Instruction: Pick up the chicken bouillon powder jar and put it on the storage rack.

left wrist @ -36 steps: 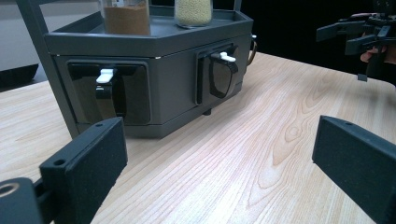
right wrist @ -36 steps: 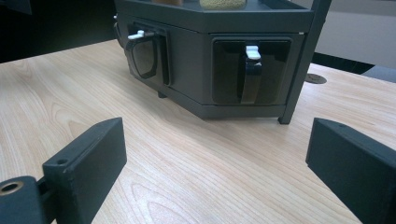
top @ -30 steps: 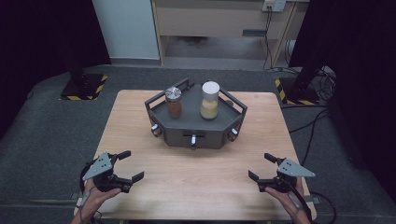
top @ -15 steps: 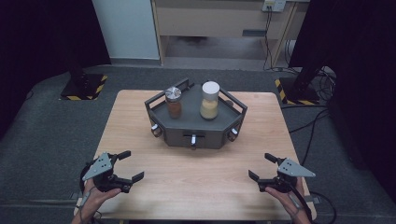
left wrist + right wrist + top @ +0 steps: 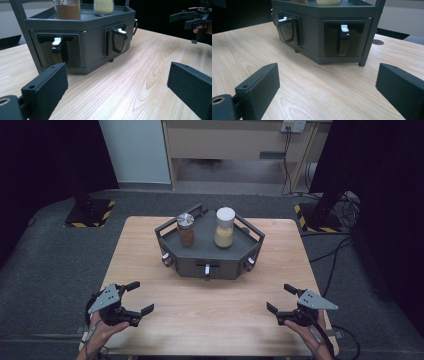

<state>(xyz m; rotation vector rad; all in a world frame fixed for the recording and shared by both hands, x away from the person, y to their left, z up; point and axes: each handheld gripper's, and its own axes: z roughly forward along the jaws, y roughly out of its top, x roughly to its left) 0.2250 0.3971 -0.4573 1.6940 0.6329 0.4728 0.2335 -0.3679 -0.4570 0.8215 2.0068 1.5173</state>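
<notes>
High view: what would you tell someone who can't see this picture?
A dark grey rack sits mid-table holding two jars: a brown-filled jar and a yellow-filled jar. Near the front edge, a person holds the open left tool and open right tool, both apart from the rack.

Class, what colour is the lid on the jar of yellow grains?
White; the lid shows best in the high view.

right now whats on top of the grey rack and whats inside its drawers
On the grey rack stand two jars: a metal-lidded jar of brown powder and a white-lidded jar of yellow grains. The drawers are shut, contents hidden.
</notes>
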